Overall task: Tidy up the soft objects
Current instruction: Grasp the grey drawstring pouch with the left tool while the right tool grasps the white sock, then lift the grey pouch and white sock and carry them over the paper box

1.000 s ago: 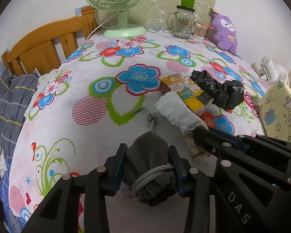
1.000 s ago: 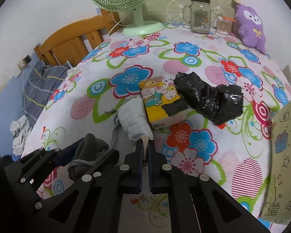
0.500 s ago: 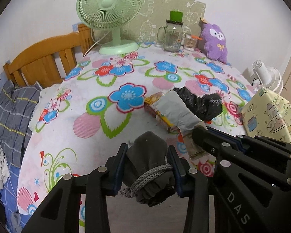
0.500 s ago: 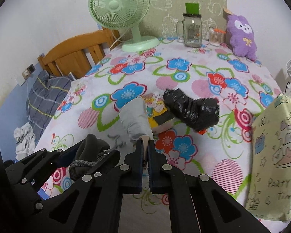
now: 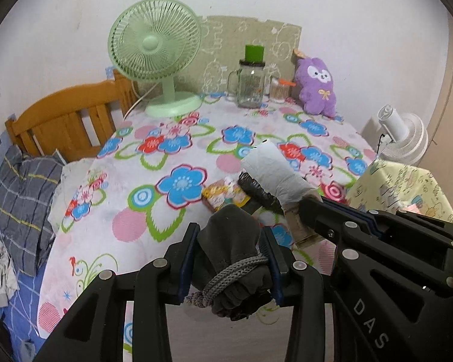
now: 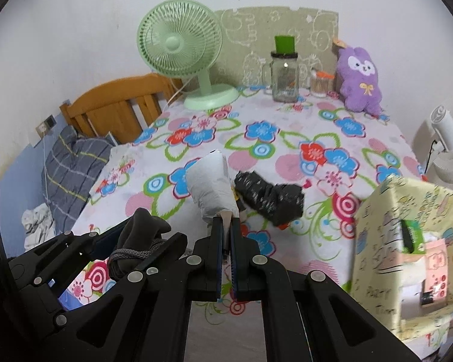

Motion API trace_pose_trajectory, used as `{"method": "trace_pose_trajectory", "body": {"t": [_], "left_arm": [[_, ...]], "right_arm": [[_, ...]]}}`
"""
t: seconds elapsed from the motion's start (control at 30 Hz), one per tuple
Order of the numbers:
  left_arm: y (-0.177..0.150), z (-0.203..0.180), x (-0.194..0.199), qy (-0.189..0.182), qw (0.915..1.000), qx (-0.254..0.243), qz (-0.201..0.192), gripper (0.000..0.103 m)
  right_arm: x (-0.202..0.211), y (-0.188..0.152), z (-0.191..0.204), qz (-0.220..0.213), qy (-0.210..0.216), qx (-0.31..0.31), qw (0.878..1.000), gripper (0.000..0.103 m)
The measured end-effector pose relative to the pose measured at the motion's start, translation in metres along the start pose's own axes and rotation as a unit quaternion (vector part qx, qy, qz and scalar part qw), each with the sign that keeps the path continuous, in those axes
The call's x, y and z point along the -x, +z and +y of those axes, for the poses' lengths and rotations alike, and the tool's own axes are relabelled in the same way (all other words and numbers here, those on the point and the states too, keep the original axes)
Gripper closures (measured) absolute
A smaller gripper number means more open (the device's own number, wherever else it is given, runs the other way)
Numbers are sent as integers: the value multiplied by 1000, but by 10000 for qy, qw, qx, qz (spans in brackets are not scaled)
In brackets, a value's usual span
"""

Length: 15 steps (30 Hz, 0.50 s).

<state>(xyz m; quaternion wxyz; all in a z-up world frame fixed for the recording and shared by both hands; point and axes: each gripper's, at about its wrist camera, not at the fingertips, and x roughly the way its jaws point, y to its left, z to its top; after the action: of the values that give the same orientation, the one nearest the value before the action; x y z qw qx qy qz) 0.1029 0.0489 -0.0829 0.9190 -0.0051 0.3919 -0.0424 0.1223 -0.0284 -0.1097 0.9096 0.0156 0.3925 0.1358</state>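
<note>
The left tool [image 5: 231, 264] is partly open and squeezes a gray pouch [image 5: 231, 250]. The right tool [image 6: 225, 238] is nearly closed, pinching a white bag [image 6: 213, 187] above the flowered surface [image 6: 287, 150], at 10 o'clock from a black bag [image 6: 270, 196].

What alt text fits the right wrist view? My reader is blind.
The right tool pinches a white pouch above a floral tablecloth; the left tool grips a dark grey drawstring bag. A green fan stands behind.
</note>
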Motion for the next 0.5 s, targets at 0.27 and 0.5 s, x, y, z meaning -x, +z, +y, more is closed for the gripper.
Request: {"method": "trace_pose_trajectory", "body": {"t": [0.27, 0.5], "left_arm": [[13, -12, 18, -38, 9997, -68, -225, 63], [23, -22, 29, -23, 9990, -135, -423, 63]], "right_arm": [[26, 11, -7, -236, -63, 30, 9997, 97], [46, 20, -14, -471, -61, 33, 9989, 97]]}}
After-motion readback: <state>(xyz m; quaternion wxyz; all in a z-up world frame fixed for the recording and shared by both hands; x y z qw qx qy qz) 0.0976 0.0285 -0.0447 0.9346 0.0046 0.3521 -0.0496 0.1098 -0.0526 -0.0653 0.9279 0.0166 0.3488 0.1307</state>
